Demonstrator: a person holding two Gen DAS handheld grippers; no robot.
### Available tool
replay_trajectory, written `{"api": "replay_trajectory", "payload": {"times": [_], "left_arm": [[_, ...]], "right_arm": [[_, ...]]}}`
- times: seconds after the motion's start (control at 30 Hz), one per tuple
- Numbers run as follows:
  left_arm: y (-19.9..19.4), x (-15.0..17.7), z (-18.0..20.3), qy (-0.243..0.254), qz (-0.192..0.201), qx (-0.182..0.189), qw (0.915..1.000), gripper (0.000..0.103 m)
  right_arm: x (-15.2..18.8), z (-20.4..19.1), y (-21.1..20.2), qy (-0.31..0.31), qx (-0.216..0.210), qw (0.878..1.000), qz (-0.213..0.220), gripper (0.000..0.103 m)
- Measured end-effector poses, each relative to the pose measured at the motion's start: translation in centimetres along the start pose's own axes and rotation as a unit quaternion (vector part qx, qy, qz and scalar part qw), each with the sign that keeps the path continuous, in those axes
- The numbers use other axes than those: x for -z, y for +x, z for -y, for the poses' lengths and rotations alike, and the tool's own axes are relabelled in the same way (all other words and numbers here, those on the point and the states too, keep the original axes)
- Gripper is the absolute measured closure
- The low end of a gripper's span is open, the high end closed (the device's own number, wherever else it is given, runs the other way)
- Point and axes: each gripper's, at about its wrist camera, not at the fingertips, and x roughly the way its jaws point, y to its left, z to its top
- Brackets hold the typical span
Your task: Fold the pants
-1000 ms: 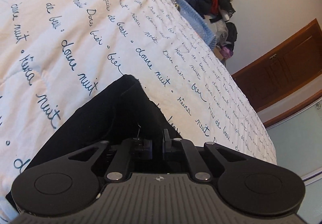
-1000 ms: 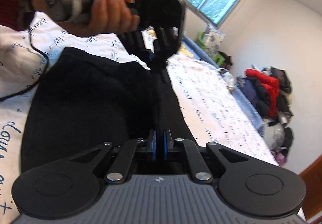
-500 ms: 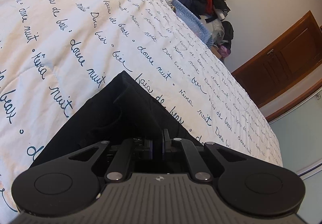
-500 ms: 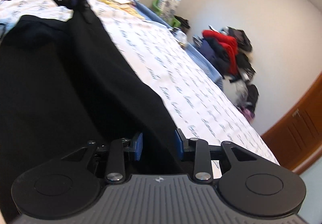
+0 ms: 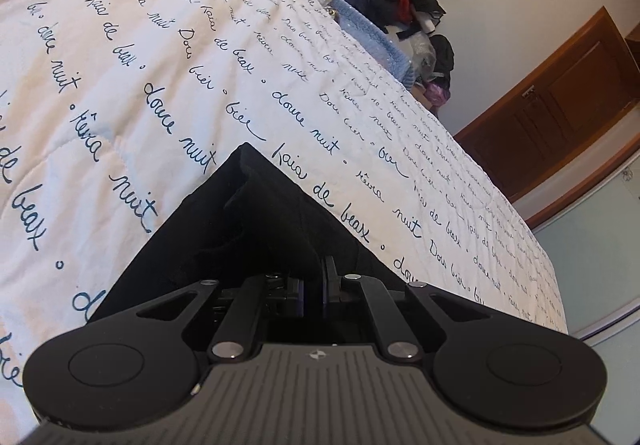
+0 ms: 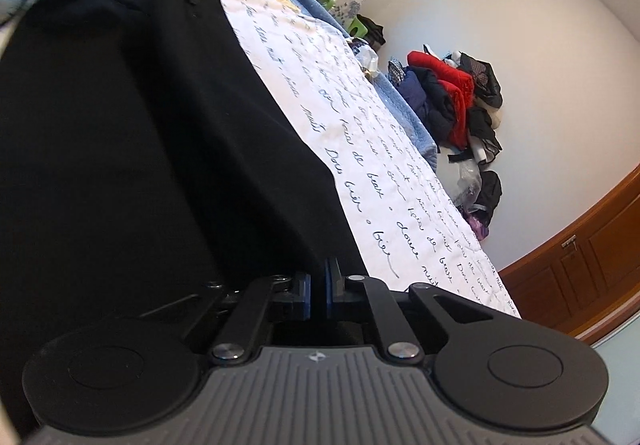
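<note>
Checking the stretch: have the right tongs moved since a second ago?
Yes. The right tongs, shut on the pants, swung right: the clothes pile slid from the view's right edge toward centre, and more of the wooden door shows.

The pants are plain black fabric, spread over the bed and filling the left half of the right wrist view, their straight edge running diagonally from upper left to lower centre. In the left wrist view a folded, layered corner points up at centre frame.
</note>
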Motion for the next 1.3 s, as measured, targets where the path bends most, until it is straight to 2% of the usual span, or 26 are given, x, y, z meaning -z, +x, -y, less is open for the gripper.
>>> {"api": "replay_trajectory", "payload": {"times": [0.33, 0.87, 1.03, 1.17, 1.3], "left_arm": [[-2.6, 1.4, -1.6, 0.017, -0.013, 0.002, 0.9998, 0.092], [-4.2, 3.3, -3.6, 0.035, -0.038, -0.022, 0.9984, 0.092], [-3.7, 4.0, -3.7, 0.049, -0.038, -0.044, 0.9971, 0.091], [-4.1, 4.5, -2.9, 0.081, -0.023, -0.056, 0.9949, 0.09], [-3.3, 4.9, -3.1, 0.087, -0.03, -0.068, 0.9935, 0.089]], "right_arm": [[-0.5, -1.5, -4.6, 0.032, -0.039, 0.999, 0.018, 0.096], [0.0, -2.8, -7.3, 0.103, -0.147, 0.984, 0.015, 0.096], [0.2, -3.4, -6.9, 0.103, -0.153, 0.983, 0.008, 0.097], [0.2, -3.9, -6.9, 0.102, -0.152, 0.983, 0.006, 0.097], [0.6, -4.3, -6.6, 0.115, -0.162, 0.98, 0.002, 0.097]]}}
